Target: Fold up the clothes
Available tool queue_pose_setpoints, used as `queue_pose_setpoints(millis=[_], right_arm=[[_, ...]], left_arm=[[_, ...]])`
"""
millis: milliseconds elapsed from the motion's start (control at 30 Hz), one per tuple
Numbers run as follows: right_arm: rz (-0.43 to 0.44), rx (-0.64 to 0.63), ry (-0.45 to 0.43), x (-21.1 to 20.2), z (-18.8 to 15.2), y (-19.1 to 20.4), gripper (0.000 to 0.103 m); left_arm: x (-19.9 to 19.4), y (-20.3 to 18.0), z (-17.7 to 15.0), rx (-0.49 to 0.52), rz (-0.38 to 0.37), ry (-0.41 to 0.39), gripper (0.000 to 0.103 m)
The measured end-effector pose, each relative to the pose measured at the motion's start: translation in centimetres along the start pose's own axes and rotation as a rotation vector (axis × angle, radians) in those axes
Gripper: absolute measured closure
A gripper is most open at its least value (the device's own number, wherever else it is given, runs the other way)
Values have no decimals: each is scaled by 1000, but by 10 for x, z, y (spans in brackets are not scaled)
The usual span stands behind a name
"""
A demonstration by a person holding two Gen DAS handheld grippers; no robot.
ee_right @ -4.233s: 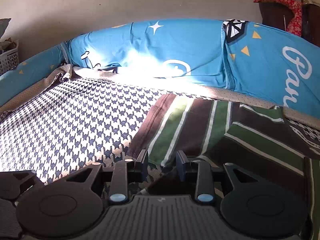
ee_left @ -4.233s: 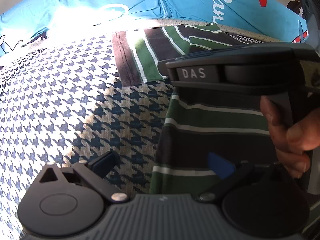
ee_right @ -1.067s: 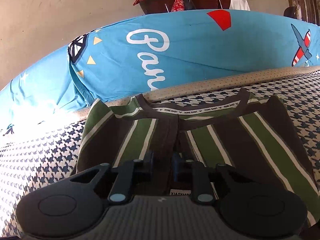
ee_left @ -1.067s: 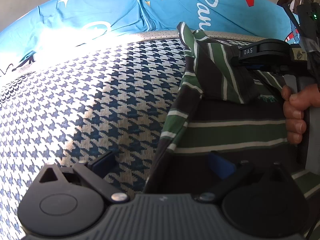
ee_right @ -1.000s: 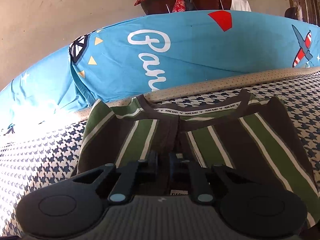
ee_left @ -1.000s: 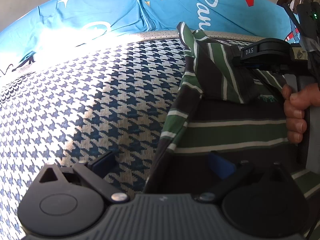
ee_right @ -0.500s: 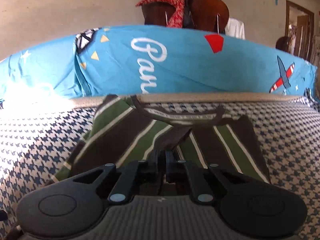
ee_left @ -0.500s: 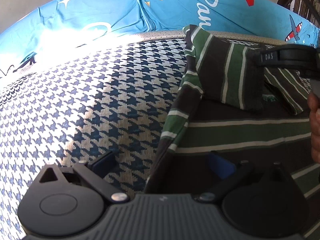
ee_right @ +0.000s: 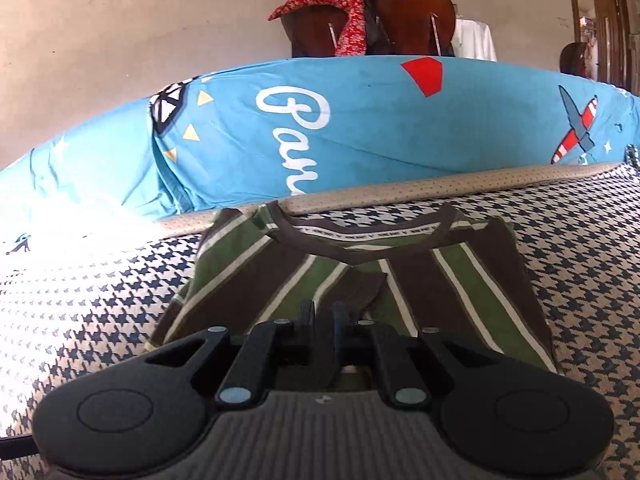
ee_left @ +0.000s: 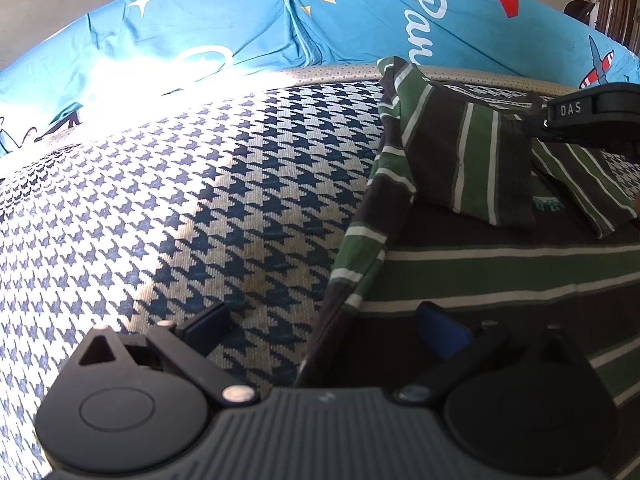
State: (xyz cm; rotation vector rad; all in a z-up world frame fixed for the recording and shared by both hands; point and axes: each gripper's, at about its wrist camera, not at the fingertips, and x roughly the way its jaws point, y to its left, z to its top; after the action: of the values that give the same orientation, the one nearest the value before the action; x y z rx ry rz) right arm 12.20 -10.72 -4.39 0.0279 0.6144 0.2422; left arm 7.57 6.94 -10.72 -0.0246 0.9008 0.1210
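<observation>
Striped shirt (ee_left: 480, 268) laid on a houndstooth cover (ee_left: 200, 200), sleeve pinched and lifted.

Left wrist view: the left gripper (ee_left: 320, 324) is spread wide at the shirt's left edge, nothing grasped. Right wrist view: the right gripper (ee_right: 324, 314) is clenched on a fold of the shirt (ee_right: 460, 280), whose collar is turned toward the blue bolster (ee_right: 360, 140).

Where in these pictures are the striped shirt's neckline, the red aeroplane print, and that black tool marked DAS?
shirt neckline (ee_right: 362, 236): right wrist view, on the printed neck tape.
aeroplane print (ee_right: 576, 128): right wrist view, on its body, on the blue cushion.
right gripper (ee_left: 592, 114): left wrist view, on its black casing beside the DAS lettering.
</observation>
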Motion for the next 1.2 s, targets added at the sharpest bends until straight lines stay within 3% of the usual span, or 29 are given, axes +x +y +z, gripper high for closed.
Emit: queue_pose_setpoints(millis=[267,400,467,567,833,933,1200], right_arm=[[167,-79,-23,18,9,30,94],[211,-114,-20,32,10,48,94],[200,-136,-24,39,9,58,94],[171,-152,-25,50,7,66,85],[95,-208,-18,73,3,76,85],[124,-151,-13,79,6,69,95],[266,65,-96,78,29,58,98]], left_arm=[[3,24,-2,-19,21,2,0],[7,37,0,-45,32,7,0],[9,41,0,-50,33,9,0],[11,23,10,-49,38,9,0],[-8,34,0,-57,35,12,0],[-13,36,-3,-65,42,12,0],[-27,47,-8,-110,80,8,0]])
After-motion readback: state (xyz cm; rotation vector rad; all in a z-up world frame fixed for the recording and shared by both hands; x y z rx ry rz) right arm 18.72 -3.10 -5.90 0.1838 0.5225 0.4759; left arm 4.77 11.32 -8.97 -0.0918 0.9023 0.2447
